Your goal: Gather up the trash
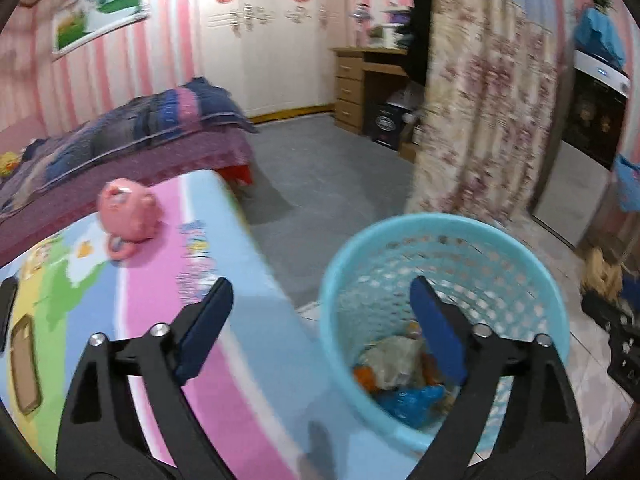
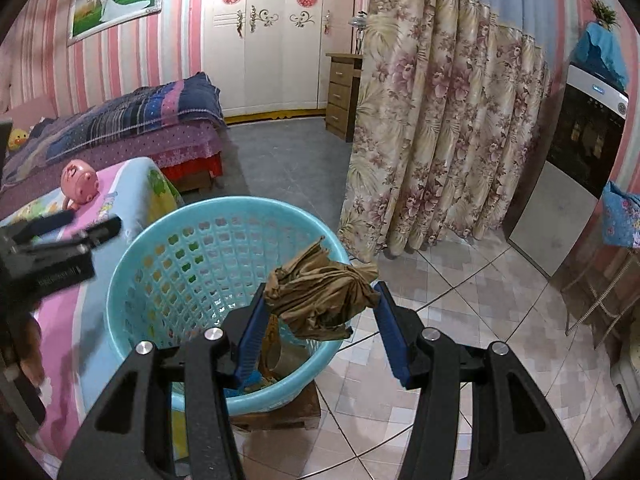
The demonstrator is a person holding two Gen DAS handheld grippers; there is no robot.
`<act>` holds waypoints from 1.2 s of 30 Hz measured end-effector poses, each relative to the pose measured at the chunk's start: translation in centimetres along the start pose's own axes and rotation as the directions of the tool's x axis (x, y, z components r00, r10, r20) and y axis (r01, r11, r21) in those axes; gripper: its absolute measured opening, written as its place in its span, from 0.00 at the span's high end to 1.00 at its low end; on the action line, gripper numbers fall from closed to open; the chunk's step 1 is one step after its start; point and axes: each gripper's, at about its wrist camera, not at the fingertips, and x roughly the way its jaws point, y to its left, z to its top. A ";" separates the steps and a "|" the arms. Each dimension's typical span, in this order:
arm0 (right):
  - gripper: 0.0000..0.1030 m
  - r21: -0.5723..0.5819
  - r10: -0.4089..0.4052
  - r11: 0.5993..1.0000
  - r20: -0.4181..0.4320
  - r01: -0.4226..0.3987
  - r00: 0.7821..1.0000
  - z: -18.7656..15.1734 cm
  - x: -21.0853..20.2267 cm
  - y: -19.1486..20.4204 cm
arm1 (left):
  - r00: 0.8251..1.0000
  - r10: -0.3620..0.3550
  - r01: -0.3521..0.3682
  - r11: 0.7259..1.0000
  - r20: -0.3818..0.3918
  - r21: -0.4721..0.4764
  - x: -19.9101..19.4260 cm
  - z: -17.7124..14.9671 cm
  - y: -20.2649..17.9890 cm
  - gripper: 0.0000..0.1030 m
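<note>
Left wrist view: left hand-held gripper wide open, empty, over the gap between bench and blue basket at lower right. Trash lies in the basket bottom. Pink piggy bank sits on the bench's patterned cover, upper left. Frame blurred.

Right wrist view: right hand-held gripper partly open around a crumpled brown paper wad, which touches both pads, above the basket's near rim. Floral curtain right; bed upper left; tiled floor.
</note>
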 end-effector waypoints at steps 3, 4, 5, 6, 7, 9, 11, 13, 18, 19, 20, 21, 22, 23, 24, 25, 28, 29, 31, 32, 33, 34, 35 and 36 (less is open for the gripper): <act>0.50 0.000 0.007 1.000 -0.008 -0.007 1.000 -0.5 0.5 0.7 | 0.999 0.052 -0.051 0.998 0.008 -0.041 -0.8 0.2 2.9 0.11; 0.50 -0.007 0.008 1.000 -0.012 -0.008 1.000 -0.7 0.8 1.2 | 0.996 0.083 -0.082 0.995 0.013 -0.050 -1.1 0.1 4.1 0.09; 0.50 -0.010 0.011 1.000 -0.014 -0.011 1.000 -0.7 1.1 1.6 | 0.994 0.104 -0.103 0.993 0.014 -0.058 -1.4 0.0 5.2 0.09; 0.50 -0.010 0.014 1.000 -0.015 -0.014 1.000 -0.7 1.3 1.8 | 0.993 0.114 -0.113 0.991 0.011 -0.066 -1.5 0.0 6.0 0.08; 0.50 -0.005 0.025 1.000 -0.016 -0.025 1.000 -0.6 1.9 2.3 | 0.993 0.119 -0.118 0.990 0.006 -0.077 -1.7 0.0 6.9 0.08; 0.50 0.002 0.038 0.999 -0.013 -0.038 0.999 -0.4 2.4 2.9 | 0.992 0.126 -0.126 0.985 -0.006 -0.116 -2.2 0.0 9.3 0.08; 0.50 0.011 0.057 0.998 -0.006 -0.057 0.998 0.2 3.3 3.7 | 0.990 0.143 -0.142 0.979 -0.005 -0.144 -2.7 -0.1 11.4 0.07; 0.47 0.018 0.071 0.997 0.010 -0.071 0.997 0.8 4.0 4.4 | 0.987 0.162 -0.159 0.975 0.003 -0.153 -3.3 -0.3 12.5 0.06; 0.12 0.049 0.054 0.997 -0.023 -0.052 0.998 1.0 4.8 5.4 | 0.982 0.190 -0.184 0.971 0.022 -0.153 -5.0 -0.6 14.7 0.06; 0.12 0.048 0.045 0.998 -0.015 -0.045 0.999 0.6 3.9 5.6 | 0.981 0.191 -0.186 0.971 0.022 -0.150 -5.3 -0.7 14.9 0.06; 0.12 0.044 0.036 0.998 -0.010 -0.036 0.999 0.5 3.4 5.8 | 0.981 0.191 -0.186 0.972 0.022 -0.145 -5.8 -1.0 15.1 0.06; 0.10 0.039 0.027 0.999 -0.004 -0.027 1.000 0.4 3.0 6.0 | 0.981 0.191 -0.186 0.973 0.024 -0.139 -6.5 -1.2 15.4 0.06; 0.09 0.028 0.017 0.999 0.018 -0.018 1.000 0.3 1.9 6.4 | 0.981 0.192 -0.187 0.973 0.027 -0.132 -7.2 -1.5 15.6 0.06; 0.08 0.022 0.025 0.999 0.048 -0.026 0.999 0.3 0.5 7.0 | 0.979 0.200 -0.194 0.974 0.036 -0.116 -8.4 -1.8 15.9 0.06; 0.06 0.020 0.037 0.999 0.064 -0.039 0.997 0.4 -0.2 7.3 | 0.977 0.207 -0.201 0.974 0.045 -0.107 -9.3 -2.1 16.0 0.06; 0.05 0.010 0.078 0.997 0.105 -0.080 0.991 0.5 -2.3 8.4 | 0.975 0.217 -0.210 0.972 0.056 -0.101 -10.2 -2.4 16.3 0.06; 0.05 -0.022 0.169 0.986 0.165 -0.168 0.972 0.7 -5.8 11.0 | 0.968 0.239 -0.230 0.966 0.079 -0.115 -14.1 -4.4 17.5 0.05; 0.05 -0.027 0.188 0.982 0.170 -0.186 0.967 0.7 -6.4 11.6 | 0.967 0.242 -0.231 0.965 0.081 -0.122 -14.9 -4.9 17.8 0.05; 0.05 -0.039 0.246 0.969 0.181 -0.243 0.952 0.6 -8.1 13.5 | 0.967 0.243 -0.230 0.961 0.073 -0.154 -17.1 -6.6 19.1 0.05; 0.05 -0.052 0.278 0.960 0.186 -0.274 0.942 0.5 -9.0 14.8 | 0.968 0.241 -0.226 0.958 0.067 -0.174 -18.0 -7.3 19.8 0.05; 0.04 -0.065 0.298 0.954 0.189 -0.291 0.936 0.3 -9.6 15.7 | 0.968 0.242 -0.227 0.955 0.062 -0.191 -18.6 -8.0 20.4 0.05; 0.04 -0.086 0.318 0.948 0.189 -0.307 0.929 -0.1 -10.3 17.1 | 0.967 0.248 -0.232 0.950 0.055 -0.208 -19.2 -8.7 21.0 0.05; 0.04 -0.109 0.334 0.942 0.185 -0.318 0.924 -0.6 -11.0 18.4 | 0.963 0.265 -0.247 0.941 0.050 -0.231 -20.2 -9.7 21.8 0.05; 0.05 -0.125 0.344 0.937 0.182 -0.326 0.921 -1.0 -11.4 19.4 | 0.959 0.278 -0.259 0.936 0.049 -0.239 -20.7 -10.2 22.1 0.05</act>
